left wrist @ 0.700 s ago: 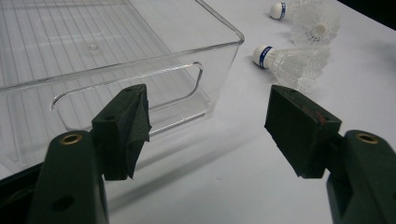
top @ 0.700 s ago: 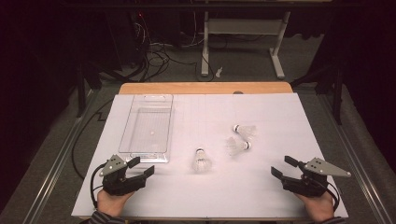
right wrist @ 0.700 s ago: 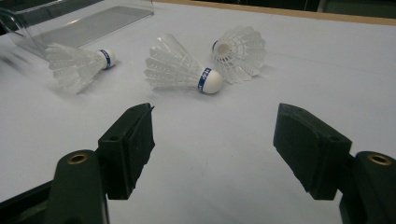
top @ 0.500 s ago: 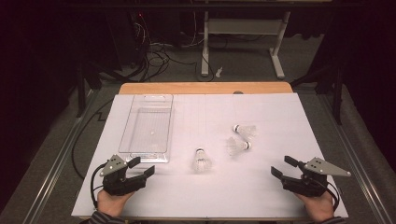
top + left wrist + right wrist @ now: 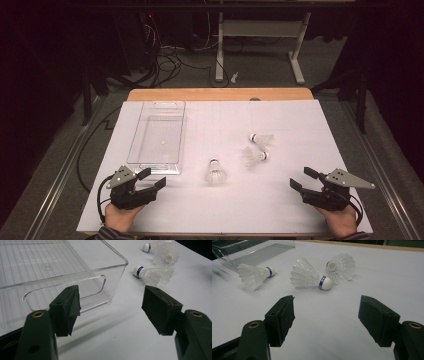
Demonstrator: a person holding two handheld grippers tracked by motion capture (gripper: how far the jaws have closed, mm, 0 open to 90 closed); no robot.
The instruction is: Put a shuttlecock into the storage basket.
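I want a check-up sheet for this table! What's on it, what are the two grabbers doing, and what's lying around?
Surface: white sheet over a wooden table, bare apart from the things below.
Job's things: three shuttlecocks lying on their sides: nearest shuttlecock, middle shuttlecock, far shuttlecock; the last two lie close together. Clear plastic bin, nothing seen inside.
Clutter: nothing seen on the sheet.
Grippers: left gripper open, near the bin's front corner, holding nothing; right gripper open, holding nothing.
Cables: black cable loops from the left gripper; floor cables tangled beyond the table.
Surroundings: dark room, white stand behind.
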